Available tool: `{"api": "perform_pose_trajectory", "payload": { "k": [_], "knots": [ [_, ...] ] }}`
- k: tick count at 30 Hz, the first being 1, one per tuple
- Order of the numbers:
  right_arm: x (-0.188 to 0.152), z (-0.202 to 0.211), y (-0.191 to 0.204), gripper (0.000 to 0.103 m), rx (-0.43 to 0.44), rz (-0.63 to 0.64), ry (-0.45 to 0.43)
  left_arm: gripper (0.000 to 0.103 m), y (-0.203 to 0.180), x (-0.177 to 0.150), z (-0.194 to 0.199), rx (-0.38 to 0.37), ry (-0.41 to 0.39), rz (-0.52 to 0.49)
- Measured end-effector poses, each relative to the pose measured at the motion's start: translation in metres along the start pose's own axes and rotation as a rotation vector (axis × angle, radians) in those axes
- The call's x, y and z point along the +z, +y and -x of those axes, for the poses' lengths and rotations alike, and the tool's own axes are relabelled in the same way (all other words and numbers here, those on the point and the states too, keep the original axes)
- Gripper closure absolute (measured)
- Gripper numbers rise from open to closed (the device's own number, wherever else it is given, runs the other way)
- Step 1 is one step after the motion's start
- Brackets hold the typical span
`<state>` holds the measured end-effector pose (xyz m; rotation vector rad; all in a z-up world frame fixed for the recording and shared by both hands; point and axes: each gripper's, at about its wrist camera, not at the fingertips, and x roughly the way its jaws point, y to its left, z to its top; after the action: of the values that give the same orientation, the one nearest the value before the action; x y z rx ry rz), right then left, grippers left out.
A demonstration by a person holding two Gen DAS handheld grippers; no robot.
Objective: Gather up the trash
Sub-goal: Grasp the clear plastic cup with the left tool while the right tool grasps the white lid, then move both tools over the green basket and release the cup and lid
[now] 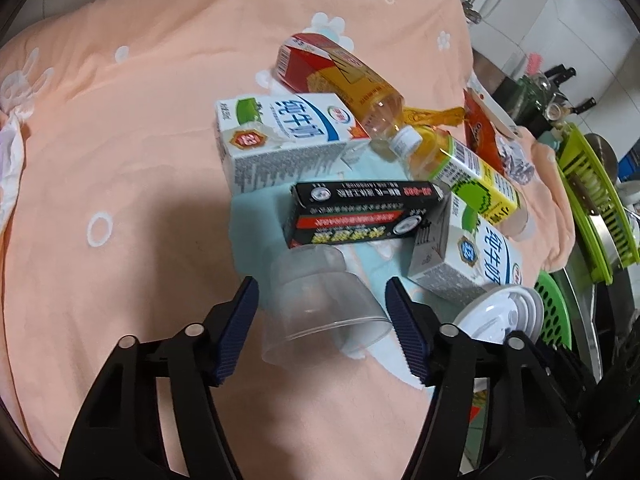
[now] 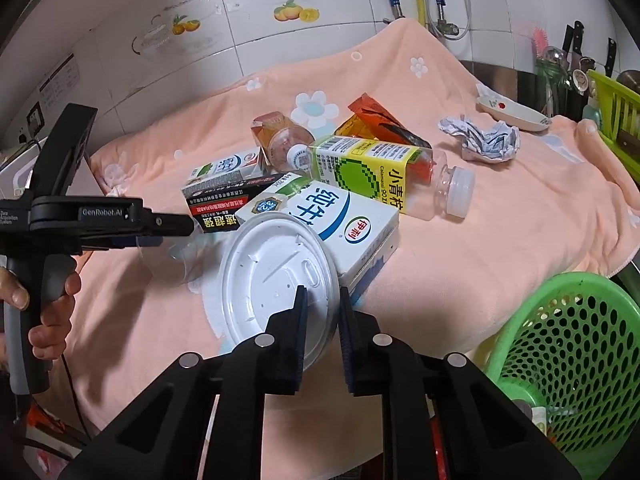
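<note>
The left tool (image 1: 322, 292) stands wide open, its two blue-padded fingers (image 1: 236, 332) on either side of a clear plastic cup (image 1: 320, 308) that lies on its side on the peach towel (image 1: 120, 160) covering the worktop; whether the pads touch the cup cannot be told. Just beyond the cup lies a black box (image 1: 360, 212), with a milk carton (image 1: 280, 140) further ahead to its left and a second milk carton (image 1: 472, 256) to the right of the tool.

The right tool (image 2: 322, 300) is nearly closed, pinching the edge of a white plastic lid (image 2: 276, 276) that tilts up in front of the second carton. Beyond it lies a green-labelled bottle (image 2: 372, 176), and crumpled paper (image 2: 484, 140) lies farther off to the right. A green basket (image 2: 560, 344) sits just right of this tool.
</note>
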<state>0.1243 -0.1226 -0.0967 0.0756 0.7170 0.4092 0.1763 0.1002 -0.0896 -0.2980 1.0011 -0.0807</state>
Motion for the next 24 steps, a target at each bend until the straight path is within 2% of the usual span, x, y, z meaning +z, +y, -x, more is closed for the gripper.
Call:
{"api": "perform_pose_trajectory", "payload": {
  "k": [14,24],
  "knots": [
    [0.0,0.025,-0.002,0.095,-0.026,0.013,-0.059,0.045,-0.013,-0.01,0.022,-0.039,-0.045,-0.041],
    [0.0,0.05,-0.012,0.095,-0.058,-0.002,-0.111,0.045,-0.044,-0.012,0.048,-0.117,-0.086,-0.095]
  ]
}}
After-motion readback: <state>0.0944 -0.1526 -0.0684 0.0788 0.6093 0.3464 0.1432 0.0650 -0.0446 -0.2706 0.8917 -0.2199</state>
